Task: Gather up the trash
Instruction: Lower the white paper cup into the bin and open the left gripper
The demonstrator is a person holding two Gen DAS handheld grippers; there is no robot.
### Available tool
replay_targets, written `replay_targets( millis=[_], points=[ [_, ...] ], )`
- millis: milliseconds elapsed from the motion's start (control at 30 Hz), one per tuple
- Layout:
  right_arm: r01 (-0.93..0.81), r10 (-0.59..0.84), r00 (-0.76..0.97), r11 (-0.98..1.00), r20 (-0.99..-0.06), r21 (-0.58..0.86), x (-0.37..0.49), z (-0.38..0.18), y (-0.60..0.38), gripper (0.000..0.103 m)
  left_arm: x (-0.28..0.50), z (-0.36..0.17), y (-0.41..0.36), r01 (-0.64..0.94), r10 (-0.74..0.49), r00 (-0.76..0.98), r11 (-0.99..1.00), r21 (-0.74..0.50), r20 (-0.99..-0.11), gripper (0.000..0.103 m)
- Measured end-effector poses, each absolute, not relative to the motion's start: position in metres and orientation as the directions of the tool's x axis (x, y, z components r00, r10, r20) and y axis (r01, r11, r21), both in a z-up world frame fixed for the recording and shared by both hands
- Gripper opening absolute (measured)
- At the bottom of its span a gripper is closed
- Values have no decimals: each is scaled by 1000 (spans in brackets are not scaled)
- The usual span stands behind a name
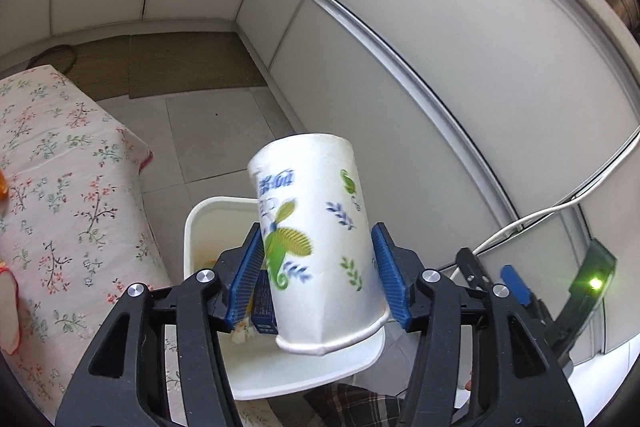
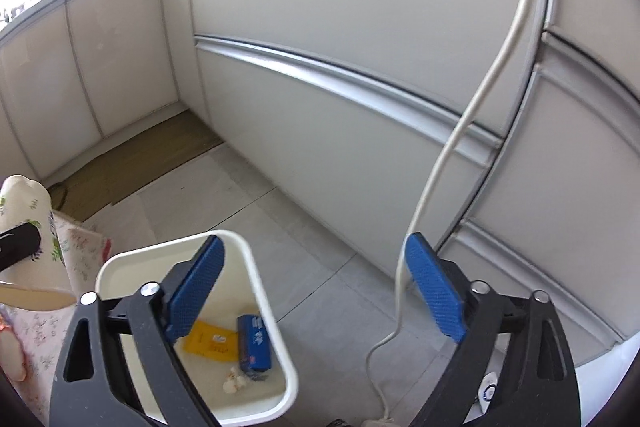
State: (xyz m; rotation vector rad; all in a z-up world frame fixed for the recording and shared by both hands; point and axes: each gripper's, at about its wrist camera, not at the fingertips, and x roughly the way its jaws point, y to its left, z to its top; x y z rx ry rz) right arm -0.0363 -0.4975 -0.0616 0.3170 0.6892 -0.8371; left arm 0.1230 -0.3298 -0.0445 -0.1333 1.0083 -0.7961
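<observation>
Left gripper (image 1: 320, 267) around inverted floral paper cup (image 1: 316, 239), centre frame above white trash bin (image 1: 192, 227); left pad touched cup, right pad apparently just clear — blur, grip uncertain. Right gripper (image 2: 316, 291) spread wide, empty, over bin's right rim. Blue box (image 2: 254, 347), yellow packet (image 2: 208, 341) inside bin.

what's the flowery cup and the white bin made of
Cup: likely paper, matte, with a rolled rim, a creased wall and a printed leaf pattern.
Bin: probably plastic, smooth and slightly glossy, with thick rounded moulded edges.
</observation>
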Motion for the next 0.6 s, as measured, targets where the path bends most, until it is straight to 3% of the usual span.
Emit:
replay_targets(
  millis=[100,233,400,600],
  points=[
    [772,-567,471,636,-676,5,-38,-61,-499,91,123,-46,-325,526,-643,298,728,-441,-705,61],
    [748,-527,504,663,-684,40,-32,-62,-492,91,120,-44,-315,507,-597,357,770,-388,-718,65],
    [712,-516,543,701,-663,37,-19,-55,-470,91,111,-38,-291,446,-472,505,859,-250,-723,66],
    [645,-484,590,764,-647,18,6,-50,-431,91,107,-31,-255,378,-383,593,909,-175,-708,66]
  ],
)
